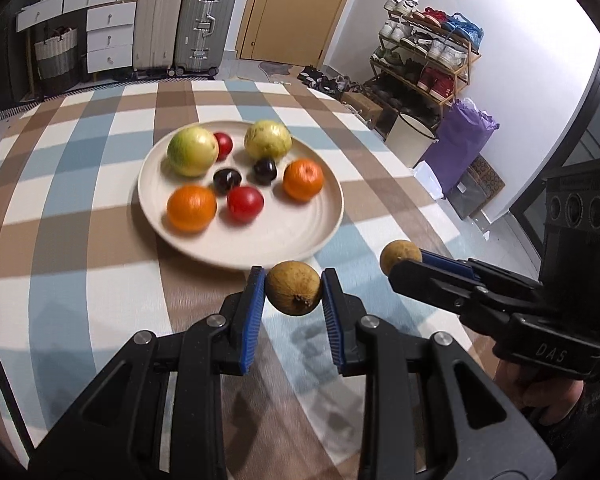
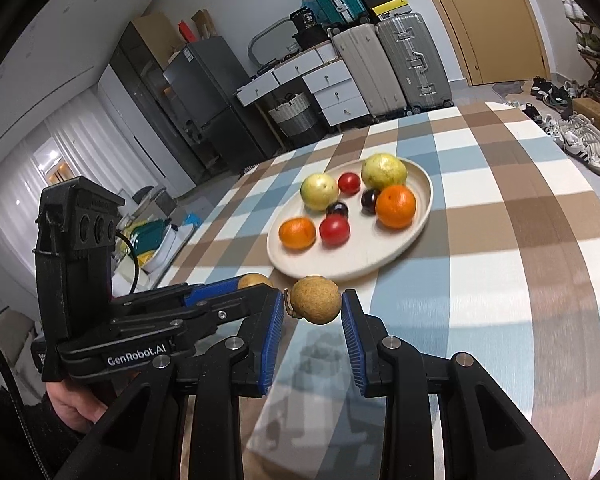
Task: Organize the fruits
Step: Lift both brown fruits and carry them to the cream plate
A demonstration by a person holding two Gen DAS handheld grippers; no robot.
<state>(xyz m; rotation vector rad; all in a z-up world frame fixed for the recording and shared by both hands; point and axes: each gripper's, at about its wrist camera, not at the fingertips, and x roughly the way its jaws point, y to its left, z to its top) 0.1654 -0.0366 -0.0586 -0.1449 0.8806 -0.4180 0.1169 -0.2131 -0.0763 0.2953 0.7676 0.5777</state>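
My left gripper (image 1: 293,280) is shut on a small brown round fruit (image 1: 294,288), held above the cloth just short of the plate's near rim. Beside it on the right, my right gripper (image 1: 396,266) is shut on a second brown fruit (image 1: 399,255). The right wrist view shows that same fruit (image 2: 315,299) pinched between the blue pads, with the left gripper (image 2: 262,286) and its fruit (image 2: 254,280) at the left. The cream plate (image 1: 292,232) holds two yellow-green fruits, two oranges (image 1: 191,208), two red fruits and two dark plums.
A checked brown, blue and white cloth (image 1: 80,240) covers the table. The table's right edge drops toward a shoe rack (image 1: 428,52), a purple bag (image 1: 460,144) and a white bin. Suitcases (image 1: 204,24) and drawers stand beyond the far edge.
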